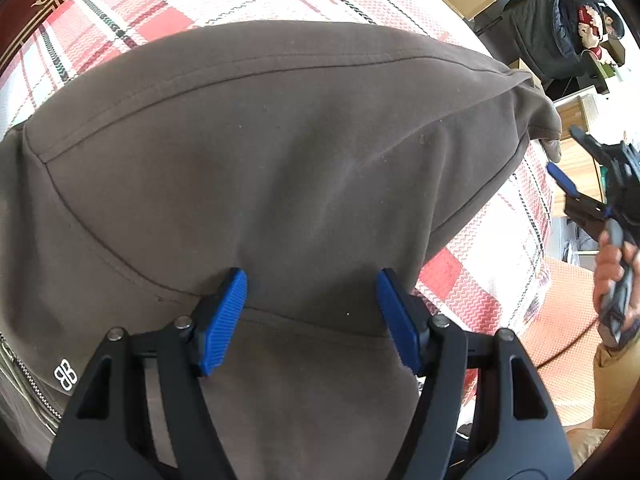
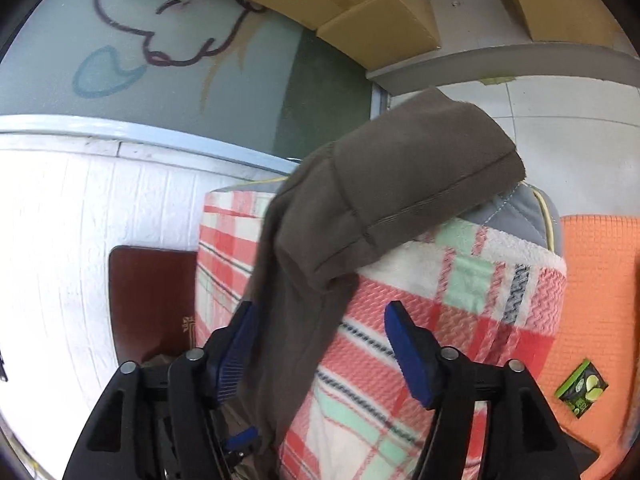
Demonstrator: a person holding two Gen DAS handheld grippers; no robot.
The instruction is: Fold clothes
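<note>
A brown zip sweatshirt (image 1: 260,168) lies spread on a red, white and green plaid blanket (image 1: 168,4). Its zipper and a small white logo (image 1: 65,378) show at the lower left. My left gripper (image 1: 312,312) is open, its blue pads on either side of the fabric near a folded edge. In the right wrist view, my right gripper (image 2: 320,344) is open; the sweatshirt's sleeve (image 2: 384,200) drapes past the left finger (image 2: 236,352) and over the blanket (image 2: 440,320). The right gripper also shows at the right edge of the left wrist view (image 1: 568,160), apart from the sleeve end.
An orange mat (image 2: 600,300) with a small green packet (image 2: 582,388) lies right of the blanket. A dark brown board (image 2: 152,300) stands at the left. Cardboard boxes (image 2: 360,8) sit against the back wall. Dark clothes hang on a chair (image 1: 560,24).
</note>
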